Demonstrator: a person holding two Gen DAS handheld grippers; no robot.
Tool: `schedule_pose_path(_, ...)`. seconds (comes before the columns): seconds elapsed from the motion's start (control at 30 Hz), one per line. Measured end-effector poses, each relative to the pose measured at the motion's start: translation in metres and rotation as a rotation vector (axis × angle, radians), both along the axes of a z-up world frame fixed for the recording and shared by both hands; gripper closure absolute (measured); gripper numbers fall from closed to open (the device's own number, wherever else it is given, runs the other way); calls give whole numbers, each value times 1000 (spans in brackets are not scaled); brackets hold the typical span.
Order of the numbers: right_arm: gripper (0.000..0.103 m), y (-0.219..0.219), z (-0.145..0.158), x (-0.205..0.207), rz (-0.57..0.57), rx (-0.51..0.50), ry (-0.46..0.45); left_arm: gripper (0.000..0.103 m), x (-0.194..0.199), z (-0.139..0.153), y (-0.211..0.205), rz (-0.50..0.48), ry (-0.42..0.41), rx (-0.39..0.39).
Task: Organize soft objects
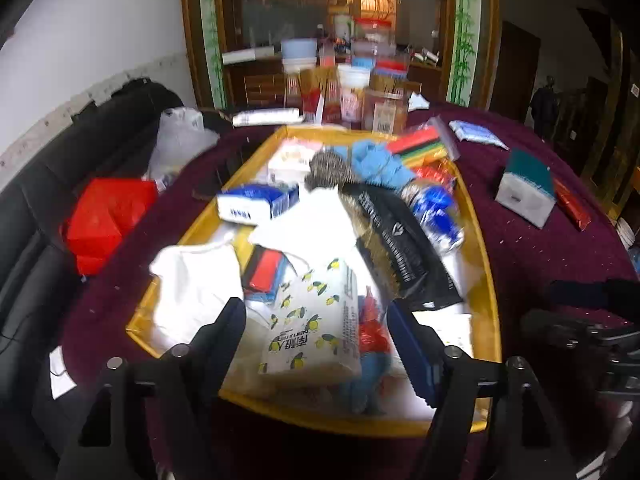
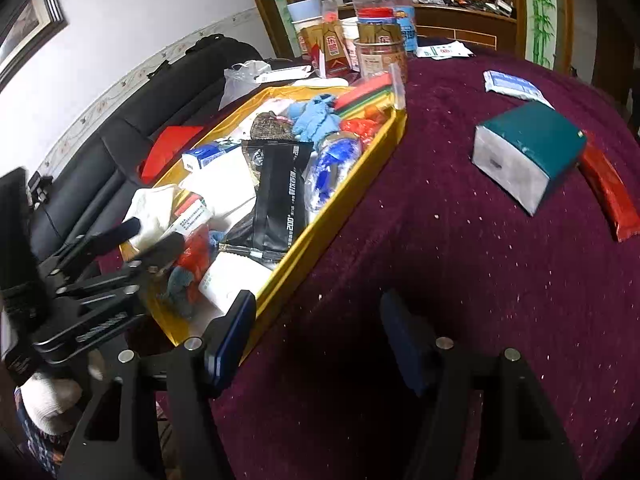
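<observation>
A yellow tray [image 1: 486, 280] on the maroon tablecloth holds a heap of soft goods. Among them are a lemon-print tissue pack [image 1: 316, 328], a white cloth [image 1: 196, 284], a black pouch [image 1: 400, 240], blue gloves [image 1: 380, 160] and a steel scrubber [image 1: 328, 168]. My left gripper [image 1: 316, 312] hangs over the tray's near end. It is open, with the tissue pack between its fingers and gaps on both sides. My right gripper [image 2: 318, 304] is open and empty above the cloth beside the tray's near corner [image 2: 256, 320]. A teal tissue box [image 2: 528, 152], a red packet [image 2: 608, 196] and a blue-white pack [image 2: 512, 84] lie on the cloth.
Jars, cups and cartons [image 1: 360, 96] crowd the table's far edge. A black sofa [image 1: 60, 184] with a red bag [image 1: 108, 216] and a plastic bag [image 1: 180, 136] stands to the left. A white-gloved hand [image 2: 48, 400] holds the left gripper.
</observation>
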State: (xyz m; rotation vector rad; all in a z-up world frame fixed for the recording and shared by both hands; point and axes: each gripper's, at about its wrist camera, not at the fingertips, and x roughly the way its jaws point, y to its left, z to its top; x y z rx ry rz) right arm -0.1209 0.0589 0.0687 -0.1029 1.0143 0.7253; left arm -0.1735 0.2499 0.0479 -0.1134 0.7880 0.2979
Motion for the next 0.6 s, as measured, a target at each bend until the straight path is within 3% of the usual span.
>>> schedule_pose_path(0.13, 38, -9, 3, -7, -6, 14, -10, 18, -13, 19, -10, -3, -44, 33)
schedule_pose_path(0.27, 31, -25, 9, -15, -24, 36, -33, 9, -25, 36, -26, -19, -89, 66)
schedule_pose_path(0.6, 30, -80, 12, -24, -100, 80, -52, 6, -44, 61, -72, -58, -151, 123)
